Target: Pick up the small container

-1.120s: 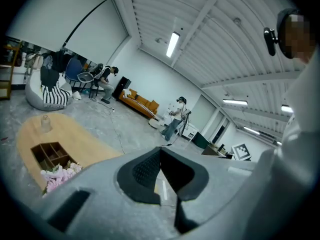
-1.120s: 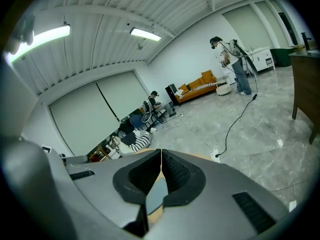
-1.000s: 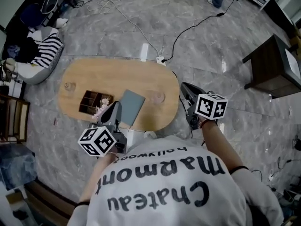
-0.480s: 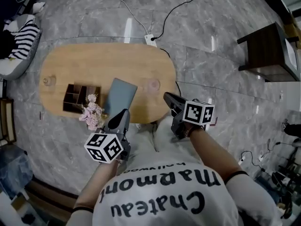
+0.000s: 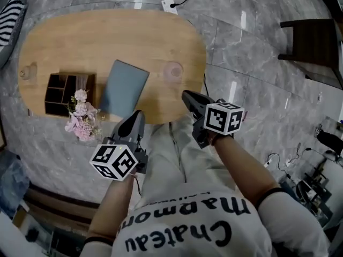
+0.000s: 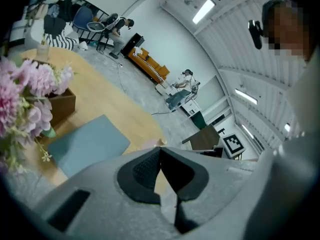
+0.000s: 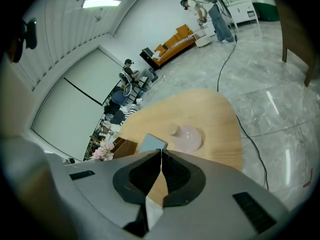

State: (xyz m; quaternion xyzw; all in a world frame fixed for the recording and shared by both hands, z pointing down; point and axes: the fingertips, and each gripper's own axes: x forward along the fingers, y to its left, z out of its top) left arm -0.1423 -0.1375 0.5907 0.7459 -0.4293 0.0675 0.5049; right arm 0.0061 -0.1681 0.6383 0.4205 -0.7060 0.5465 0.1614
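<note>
on table [image 5: 107, 36], small container [image 5: 173, 71]; left gripper [image 5: 137, 114], right gripper [image 5: 188, 95] closed.

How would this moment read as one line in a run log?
left gripper: shut, empty | right gripper: shut, empty | pink small container: on oval wooden table, untouched

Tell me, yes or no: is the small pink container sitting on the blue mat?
No, the small pink container stands on the bare wooden table, apart from the blue mat beside it.
</note>
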